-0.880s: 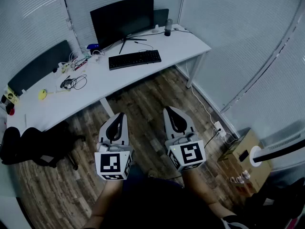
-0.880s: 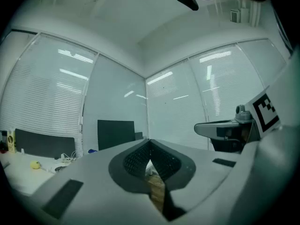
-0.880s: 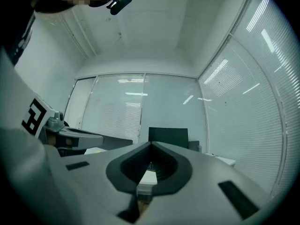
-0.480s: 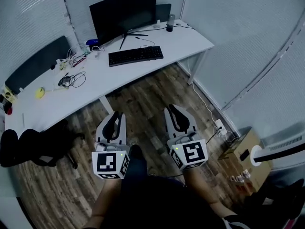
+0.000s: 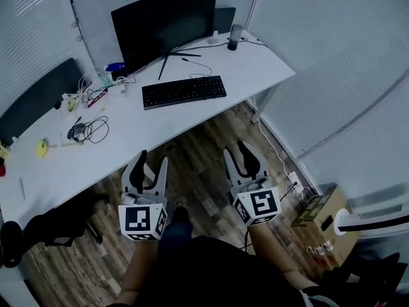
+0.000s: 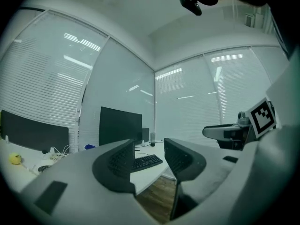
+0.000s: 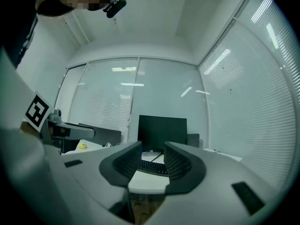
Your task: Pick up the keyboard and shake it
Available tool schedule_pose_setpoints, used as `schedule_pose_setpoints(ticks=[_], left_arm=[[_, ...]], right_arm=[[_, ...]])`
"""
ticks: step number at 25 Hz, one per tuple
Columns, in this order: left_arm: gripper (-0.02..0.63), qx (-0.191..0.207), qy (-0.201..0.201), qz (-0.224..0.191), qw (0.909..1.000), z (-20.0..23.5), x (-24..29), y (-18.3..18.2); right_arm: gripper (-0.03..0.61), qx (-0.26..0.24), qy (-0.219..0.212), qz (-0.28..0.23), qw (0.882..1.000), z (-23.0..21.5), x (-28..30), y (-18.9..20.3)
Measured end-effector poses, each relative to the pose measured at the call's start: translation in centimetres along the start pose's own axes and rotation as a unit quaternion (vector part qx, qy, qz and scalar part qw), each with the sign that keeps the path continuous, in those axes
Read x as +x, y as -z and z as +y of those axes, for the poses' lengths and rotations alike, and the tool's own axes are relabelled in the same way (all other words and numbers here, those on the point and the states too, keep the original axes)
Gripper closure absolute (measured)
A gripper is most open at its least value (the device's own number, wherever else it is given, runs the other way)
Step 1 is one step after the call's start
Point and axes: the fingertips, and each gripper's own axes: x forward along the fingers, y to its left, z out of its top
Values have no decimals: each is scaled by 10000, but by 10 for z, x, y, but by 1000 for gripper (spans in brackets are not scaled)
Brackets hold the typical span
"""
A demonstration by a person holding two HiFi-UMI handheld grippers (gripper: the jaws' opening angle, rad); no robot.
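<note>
The black keyboard (image 5: 184, 91) lies flat on the white desk (image 5: 243, 66), in front of the monitor. Both grippers hang over the wooden floor, well short of the desk and pointing toward it. My left gripper (image 5: 152, 162) is open, with nothing between its fingers. My right gripper (image 5: 241, 155) is open and empty too. In the left gripper view the keyboard (image 6: 146, 162) shows far off through the gap of the left gripper (image 6: 149, 146). In the right gripper view the keyboard (image 7: 152, 167) lies beyond the right gripper (image 7: 153, 149).
A black monitor (image 5: 165, 21) stands behind the keyboard, and a dark cylinder (image 5: 235, 37) stands at the desk's far right. Tangled cables (image 5: 89, 130) and a yellow object (image 5: 41, 148) lie on the desk's left part. A black chair (image 5: 57, 226) stands at lower left, a cardboard box (image 5: 313, 210) at right.
The desk and keyboard have come nearer and sit lower in the head view. Both grippers have dropped slightly in the frame, and the left jaws look wider apart.
</note>
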Motion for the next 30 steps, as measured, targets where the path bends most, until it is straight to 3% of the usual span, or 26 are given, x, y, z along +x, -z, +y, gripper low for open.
schedule_pose_setpoints(ticks=[7, 18, 30], left_arm=[[419, 106, 168, 136, 9997, 63, 82, 8], [408, -249, 348, 581, 9974, 106, 144, 50], [407, -296, 109, 877, 9956, 144, 226, 78]], right_arm=[[434, 48, 247, 163, 9995, -22, 89, 16], [430, 133, 739, 590, 9954, -52, 135, 50], [430, 25, 644, 651, 9958, -112, 226, 65]])
